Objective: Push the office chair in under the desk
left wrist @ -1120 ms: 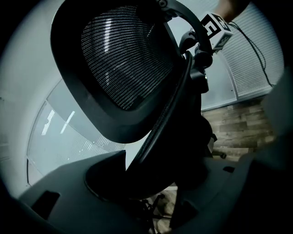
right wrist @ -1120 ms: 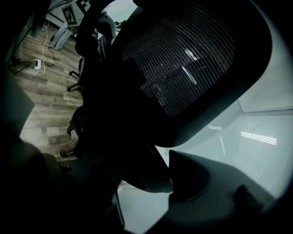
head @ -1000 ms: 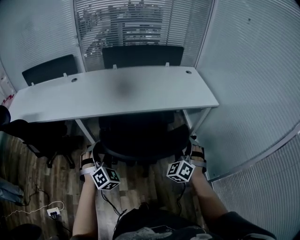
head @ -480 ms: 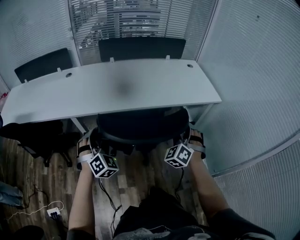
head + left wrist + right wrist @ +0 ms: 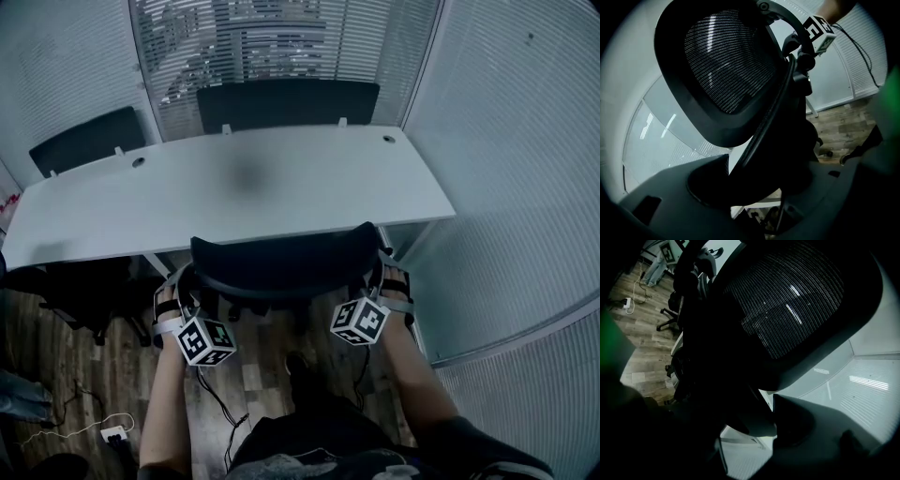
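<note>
The black mesh-back office chair (image 5: 281,262) stands at the front edge of the white desk (image 5: 234,187), its seat hidden beneath the top. My left gripper (image 5: 183,298) holds the backrest's left edge and my right gripper (image 5: 382,286) the right edge. In the left gripper view the backrest (image 5: 726,65) rises ahead, and its dark frame runs down between the jaws of the left gripper (image 5: 754,154). The right gripper view shows the backrest (image 5: 797,296) the same way, its frame filling the gap of the right gripper (image 5: 750,413).
Two black chairs (image 5: 286,103) (image 5: 89,141) stand behind the desk, and another dark chair (image 5: 75,291) sits at its left end. Frosted partition walls (image 5: 506,169) close in on the right and back. A power strip (image 5: 112,433) with cables lies on the wooden floor.
The chair and both grippers have moved forward toward the desk. The seat that showed a second ago has slid under the desktop, and only the backrest shows now.
</note>
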Motion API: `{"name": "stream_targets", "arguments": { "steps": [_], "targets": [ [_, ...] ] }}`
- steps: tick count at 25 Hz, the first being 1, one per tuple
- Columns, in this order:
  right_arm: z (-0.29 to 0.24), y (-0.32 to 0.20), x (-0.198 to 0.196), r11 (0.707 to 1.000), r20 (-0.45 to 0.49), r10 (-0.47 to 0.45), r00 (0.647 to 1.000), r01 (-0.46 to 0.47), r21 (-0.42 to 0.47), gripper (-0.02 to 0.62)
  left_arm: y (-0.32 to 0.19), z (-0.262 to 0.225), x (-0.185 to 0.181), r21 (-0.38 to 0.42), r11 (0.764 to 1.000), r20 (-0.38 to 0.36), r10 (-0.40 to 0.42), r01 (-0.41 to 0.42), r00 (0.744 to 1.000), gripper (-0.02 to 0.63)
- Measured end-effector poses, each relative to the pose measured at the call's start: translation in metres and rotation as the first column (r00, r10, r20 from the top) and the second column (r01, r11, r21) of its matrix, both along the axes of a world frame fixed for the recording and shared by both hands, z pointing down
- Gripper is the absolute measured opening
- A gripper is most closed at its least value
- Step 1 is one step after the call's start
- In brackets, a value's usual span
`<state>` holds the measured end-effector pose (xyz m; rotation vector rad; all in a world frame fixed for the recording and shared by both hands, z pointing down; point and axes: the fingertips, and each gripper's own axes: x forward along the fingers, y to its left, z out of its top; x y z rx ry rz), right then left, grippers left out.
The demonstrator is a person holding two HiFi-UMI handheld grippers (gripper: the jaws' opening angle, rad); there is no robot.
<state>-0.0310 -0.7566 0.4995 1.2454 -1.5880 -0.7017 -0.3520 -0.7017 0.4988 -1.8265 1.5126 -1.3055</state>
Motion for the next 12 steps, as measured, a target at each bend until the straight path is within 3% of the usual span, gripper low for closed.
{"name": "stream_targets", "arguments": {
  "steps": [12],
  "targets": [
    [0.000,-0.051,-0.019,0.999,0.009,-0.029,1.000,0.029,0.014,0.290,-0.050,0.001,-0.018,-0.002,0.999,0.002,-0.035,0.035,0.999,0.293]
  ]
}}
